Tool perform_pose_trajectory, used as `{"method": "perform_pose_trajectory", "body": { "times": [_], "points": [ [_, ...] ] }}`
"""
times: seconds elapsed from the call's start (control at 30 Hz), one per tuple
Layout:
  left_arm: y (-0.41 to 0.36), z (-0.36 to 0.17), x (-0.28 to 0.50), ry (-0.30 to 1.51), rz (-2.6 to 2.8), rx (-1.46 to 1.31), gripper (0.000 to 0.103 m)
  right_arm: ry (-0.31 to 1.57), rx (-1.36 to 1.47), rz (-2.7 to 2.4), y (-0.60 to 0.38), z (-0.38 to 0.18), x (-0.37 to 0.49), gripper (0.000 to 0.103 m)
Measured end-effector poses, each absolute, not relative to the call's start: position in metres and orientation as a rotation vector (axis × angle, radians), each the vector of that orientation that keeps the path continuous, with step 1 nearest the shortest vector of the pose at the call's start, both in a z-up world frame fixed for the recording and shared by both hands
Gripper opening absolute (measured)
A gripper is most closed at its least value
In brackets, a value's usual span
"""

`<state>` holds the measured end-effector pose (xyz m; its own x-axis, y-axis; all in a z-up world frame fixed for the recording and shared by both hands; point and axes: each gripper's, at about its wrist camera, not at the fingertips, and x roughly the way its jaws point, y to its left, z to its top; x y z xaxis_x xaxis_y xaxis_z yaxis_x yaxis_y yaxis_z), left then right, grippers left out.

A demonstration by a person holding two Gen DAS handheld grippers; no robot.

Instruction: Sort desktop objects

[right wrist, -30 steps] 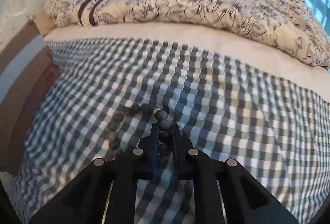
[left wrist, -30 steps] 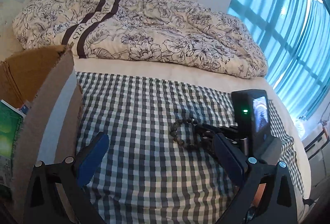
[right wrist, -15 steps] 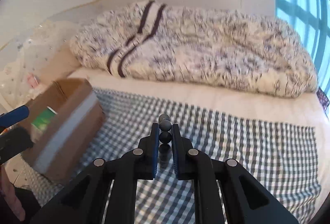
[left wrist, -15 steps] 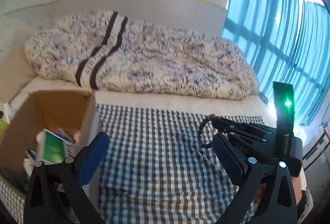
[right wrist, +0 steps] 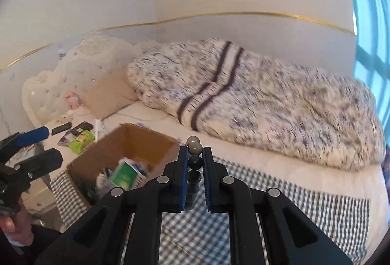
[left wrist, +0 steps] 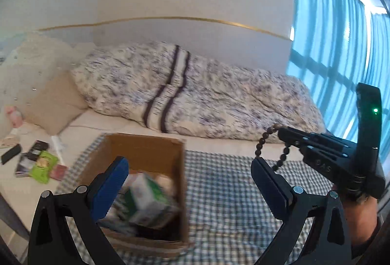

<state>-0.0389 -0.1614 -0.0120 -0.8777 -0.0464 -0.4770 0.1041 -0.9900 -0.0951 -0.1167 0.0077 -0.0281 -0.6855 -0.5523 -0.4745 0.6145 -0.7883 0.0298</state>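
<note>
The string of dark round beads (right wrist: 195,162) is pinched between the closed right tongs (right wrist: 195,167), lifted clear of the checked cloth, lower centre of frame. The left tongs (left wrist: 190,182) are spread wide, empty. Best carried over the open brown cardboard box (right wrist: 136,143) at lower left, then dropped once the dangling loop is inside.

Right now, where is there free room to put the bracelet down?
The checked cloth is bare between the box and the right gripper, which holds the bracelet. The box already holds a green carton and more. The bed's left corner, by the green pouch, is crowded.
</note>
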Motion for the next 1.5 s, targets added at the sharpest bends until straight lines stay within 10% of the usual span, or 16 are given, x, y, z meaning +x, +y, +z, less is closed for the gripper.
{"method": "perform_pose_trajectory", "body": {
  "times": [0.77,0.8,0.87,0.93,1.5],
  "points": [
    [-0.309,-0.066,-0.032,0.347,-2.775,0.786,0.103,0.362,0.760,-2.148,-0.201,-0.115,-0.144,0.012],
    [-0.311,-0.070,-0.036,0.351,-2.773,0.796,0.103,0.368,0.766,-2.151,-0.203,-0.119,-0.148,0.015],
    [-0.313,-0.078,-0.044,0.360,-2.766,0.819,0.103,0.382,0.785,-2.160,-0.205,-0.128,-0.154,0.064],
    [-0.314,-0.085,-0.053,0.374,-2.756,0.841,0.103,0.387,0.784,-2.185,-0.198,-0.131,-0.158,0.088],
    [-0.247,-0.043,-0.055,0.349,-2.836,0.800,0.103,0.234,0.714,-2.350,-0.080,-0.065,-0.138,0.097]
  ]
}}
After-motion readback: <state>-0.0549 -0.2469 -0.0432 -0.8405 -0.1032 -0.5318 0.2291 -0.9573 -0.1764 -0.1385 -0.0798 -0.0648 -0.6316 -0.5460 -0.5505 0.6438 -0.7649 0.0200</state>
